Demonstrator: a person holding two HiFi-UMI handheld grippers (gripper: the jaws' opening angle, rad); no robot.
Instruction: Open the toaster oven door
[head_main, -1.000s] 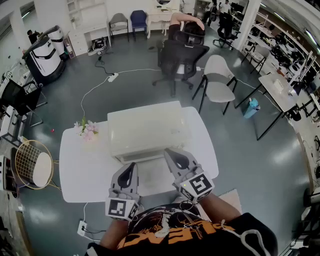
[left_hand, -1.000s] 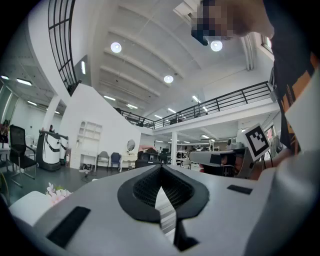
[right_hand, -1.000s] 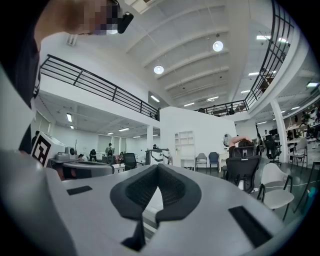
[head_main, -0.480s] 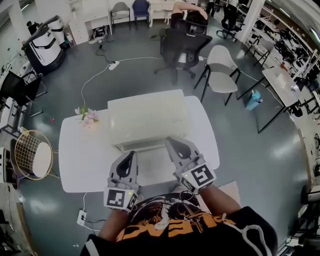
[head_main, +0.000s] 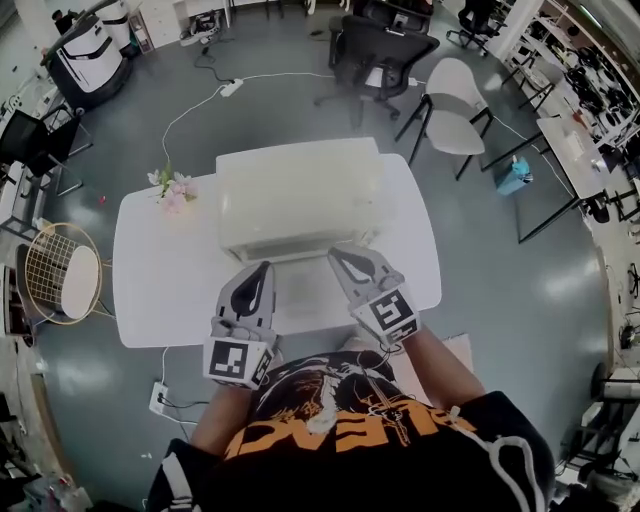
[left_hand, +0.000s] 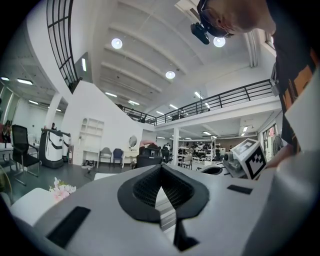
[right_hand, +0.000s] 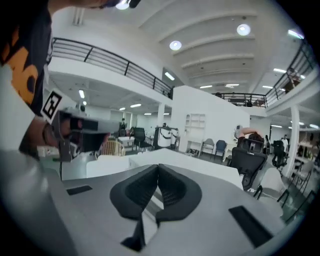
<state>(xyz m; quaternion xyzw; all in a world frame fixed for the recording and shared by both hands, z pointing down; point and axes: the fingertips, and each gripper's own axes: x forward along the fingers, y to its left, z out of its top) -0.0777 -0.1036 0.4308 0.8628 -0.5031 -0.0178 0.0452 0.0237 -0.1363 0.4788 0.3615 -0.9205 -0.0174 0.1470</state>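
The white toaster oven (head_main: 298, 195) stands on the white table (head_main: 160, 290), its front side toward me. My left gripper (head_main: 262, 268) is held just before the oven's front, left of centre, shut with nothing between its jaws. My right gripper (head_main: 335, 254) sits at the front's right part, also shut and empty; I cannot tell whether its tip touches the oven. In the left gripper view the black pads (left_hand: 145, 187) meet in front of the oven. The right gripper view shows closed pads (right_hand: 172, 190) below the oven's white top (right_hand: 200, 170). The door and its handle are hidden.
A small bunch of pink flowers (head_main: 172, 190) stands on the table's far left corner. A wire basket stool (head_main: 60, 285) is left of the table. A white chair (head_main: 455, 105) and a black office chair (head_main: 380, 50) stand beyond the table. A power strip (head_main: 160, 400) lies on the floor.
The head camera has tilted, so the table and oven sit higher in the picture. Both grippers keep their places before the oven's front and stay shut.
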